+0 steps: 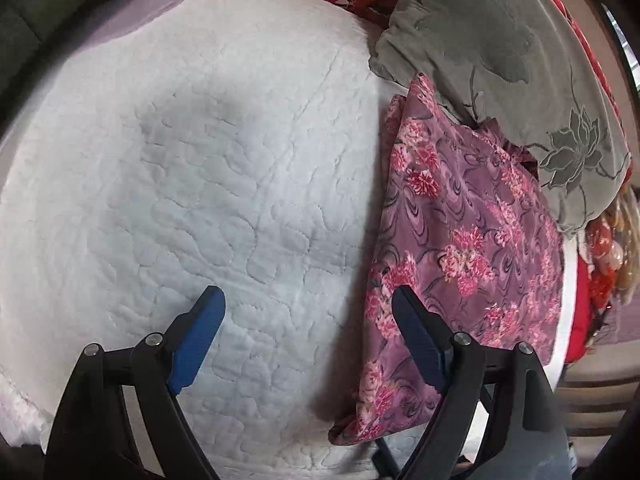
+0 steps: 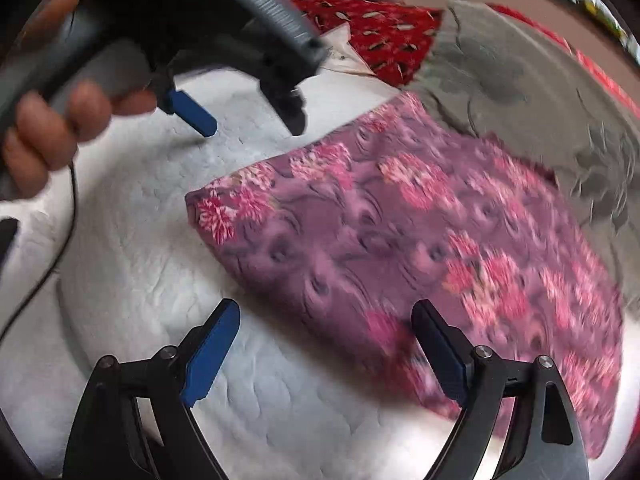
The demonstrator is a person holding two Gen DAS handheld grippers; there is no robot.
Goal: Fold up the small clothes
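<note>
White quilt (image 1: pixel 200 160) carries one folded purple floral cloth (image 1: pixel 460 240); both grippers, left (image 1: pixel 308 312) and right (image 2: pixel 326 328), fingers spread, empty.

Left gripper (image 1: pixel 308 312): black linkage arms w/ silver round pivot screws, blue flat finger pads (image 1: pixel 200 344). Right gripper (image 2: pixel 326 328): same build, black arms, silver screws, blue pads (image 2: pixel 212 356). In right wrist view, left unit's body is black/grey w/ ribbed grey strip; thin black cable (image 2: pixel 60 232) hangs from it. Hand (image 2: pixel 60 128) bare, no sleeve visible.
</note>
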